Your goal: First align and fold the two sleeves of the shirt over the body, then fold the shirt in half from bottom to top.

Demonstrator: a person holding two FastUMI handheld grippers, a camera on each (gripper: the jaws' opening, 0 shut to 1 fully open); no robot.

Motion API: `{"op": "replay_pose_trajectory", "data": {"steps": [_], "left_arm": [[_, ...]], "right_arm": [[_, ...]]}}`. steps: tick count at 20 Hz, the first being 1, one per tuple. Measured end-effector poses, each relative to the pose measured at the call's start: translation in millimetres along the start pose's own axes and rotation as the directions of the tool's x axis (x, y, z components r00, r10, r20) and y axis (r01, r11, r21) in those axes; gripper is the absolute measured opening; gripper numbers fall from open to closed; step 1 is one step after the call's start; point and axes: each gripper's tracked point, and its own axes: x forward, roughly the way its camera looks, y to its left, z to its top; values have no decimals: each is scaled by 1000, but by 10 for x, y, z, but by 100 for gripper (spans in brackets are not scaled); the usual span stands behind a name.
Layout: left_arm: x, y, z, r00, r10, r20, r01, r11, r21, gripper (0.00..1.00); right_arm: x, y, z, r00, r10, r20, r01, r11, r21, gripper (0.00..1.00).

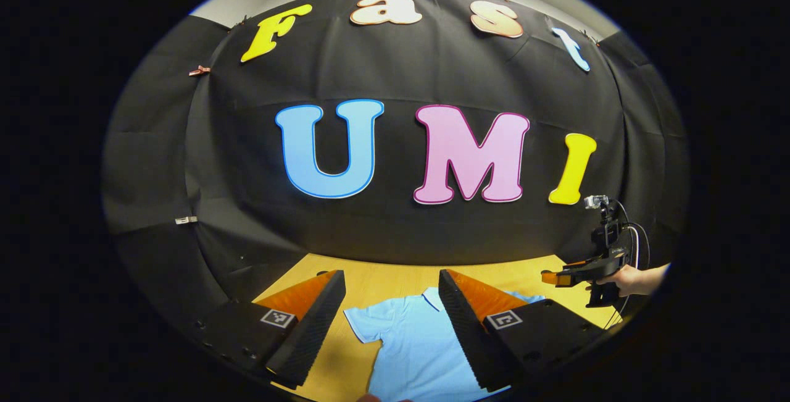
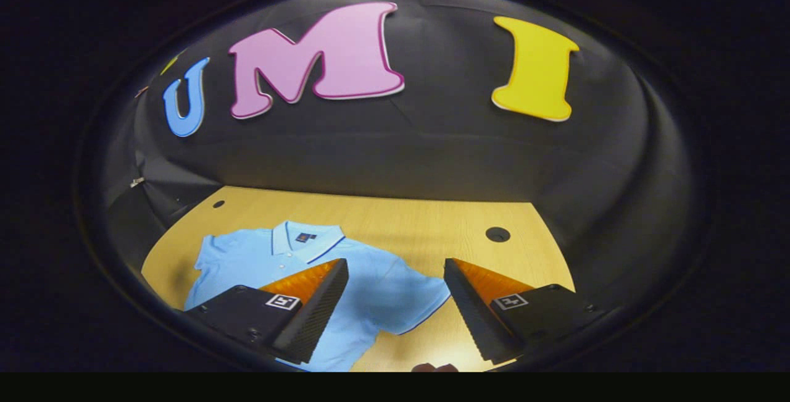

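A staged recording booth, of the kind kept in a lab, is shown. Black cloth (image 1: pixel 401 229) is hung as the wall and is pinned up with small clips (image 1: pixel 199 71), with plain pale wall (image 1: pixel 234 7) seen above it. A light wood-grain surface (image 2: pixel 401 223) with round cable holes (image 2: pixel 497 234) is set against the cloth. A camera rig with trailing cable (image 1: pixel 608 229) is held by a hand (image 1: pixel 629 280).

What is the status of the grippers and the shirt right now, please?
Left gripper open, above the table. Right gripper open over the right sleeve. Shirt flat, sleeves unfolded. Nothing in the way.
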Motion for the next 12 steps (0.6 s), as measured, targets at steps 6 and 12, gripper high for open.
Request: {"op": "replay_pose_trajectory", "data": {"steps": [6, 12], "left_arm": [[134, -93, -175, 997, 49, -58, -48, 999, 19, 97], [302, -243, -326, 991, 78, -107, -75, 997, 32, 97]], "right_arm": [[607, -291, -489, 992, -7, -123, 14, 998, 58, 99], [972, -465, -998, 967, 4, -253, 39, 986, 163, 99]]}}
